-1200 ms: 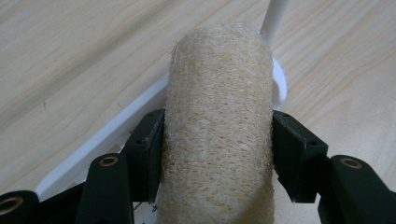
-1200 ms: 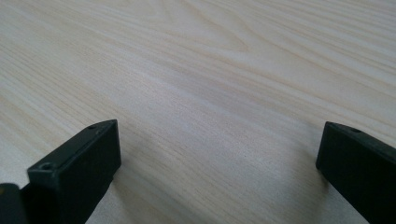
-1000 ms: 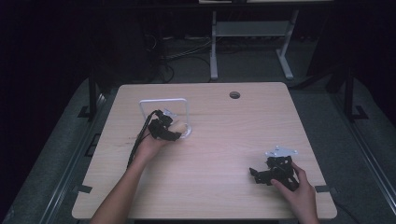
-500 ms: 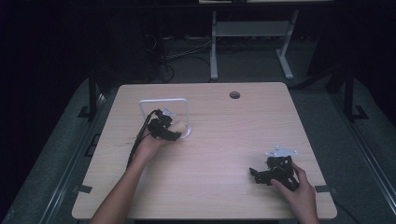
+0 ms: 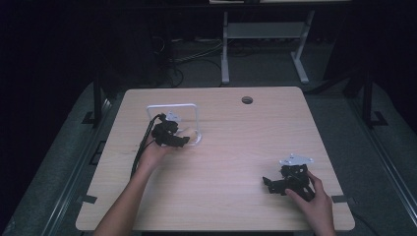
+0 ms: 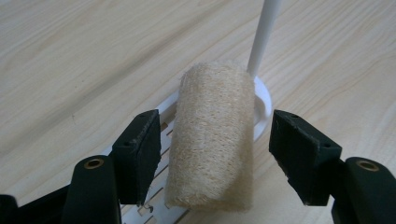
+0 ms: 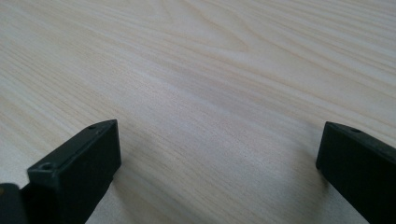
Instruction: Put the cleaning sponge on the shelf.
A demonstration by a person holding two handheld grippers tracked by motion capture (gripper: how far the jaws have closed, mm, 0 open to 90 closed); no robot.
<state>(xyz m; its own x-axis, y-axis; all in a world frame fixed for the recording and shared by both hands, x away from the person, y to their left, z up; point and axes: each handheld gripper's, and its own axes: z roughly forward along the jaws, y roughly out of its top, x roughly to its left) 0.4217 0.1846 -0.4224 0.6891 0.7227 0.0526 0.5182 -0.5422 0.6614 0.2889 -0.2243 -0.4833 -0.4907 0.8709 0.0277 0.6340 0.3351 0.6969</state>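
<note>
Left gripper [image 6: 212, 154] stands spread with gaps on both sides of a beige loofah roll [image 6: 212, 140] between its jaws, which have just been opening. Its long axis runs straight away from the gripper, resting on a white rack [image 6: 262, 100] on the desk [image 6: 70, 56]. Right gripper [image 7: 219, 158] hangs spread over bare desk.

My right tongs [image 7: 217, 163] sat wide open just over the pale wood counter [image 7: 210, 70], nothing between them.
</note>
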